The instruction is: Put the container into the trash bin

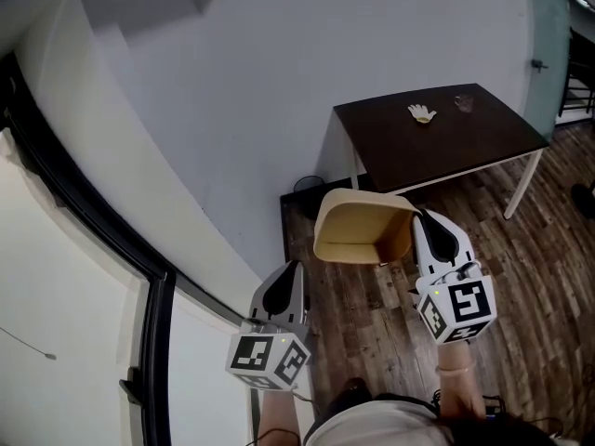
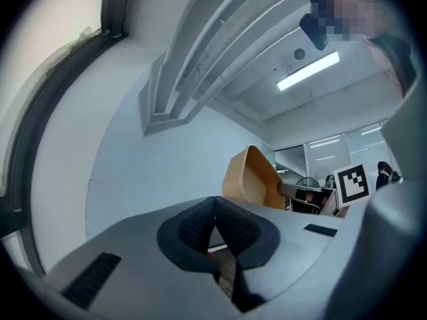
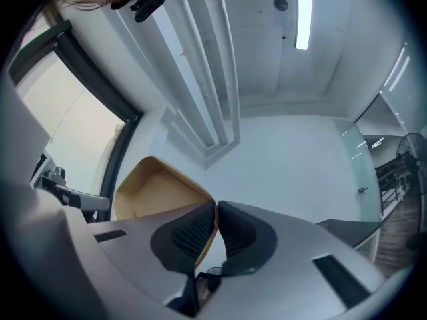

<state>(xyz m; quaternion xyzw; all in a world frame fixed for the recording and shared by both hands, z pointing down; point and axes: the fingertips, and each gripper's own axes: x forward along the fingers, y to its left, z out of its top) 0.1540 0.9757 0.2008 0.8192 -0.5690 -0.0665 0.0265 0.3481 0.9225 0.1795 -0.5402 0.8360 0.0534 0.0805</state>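
**Container in right tongs, above floor by bench**

- Wall: pale, plain, filled the upper left of the head view.
- Floor: dark wood planks, lower right.
- Bench: dark top on white legs, set against the wall.
- Container: tan, open, box-like, empty inside. It was held in the air in front of the person, off the floor and clear of the bench, its open side turned toward the head camera.
- Right tongs: closed on one side wall of the container, the thin wall pinched between the two ribbed pads.
- Left tongs: pads pressed together with nothing between them, held low and left of the container, not touching it.
- Trash bin: dark, on the floor at the wall beside the bench leg, partly hidden behind the container.
- Pale glove-like item: lay on the bench.
- Clear glass: stood near it.
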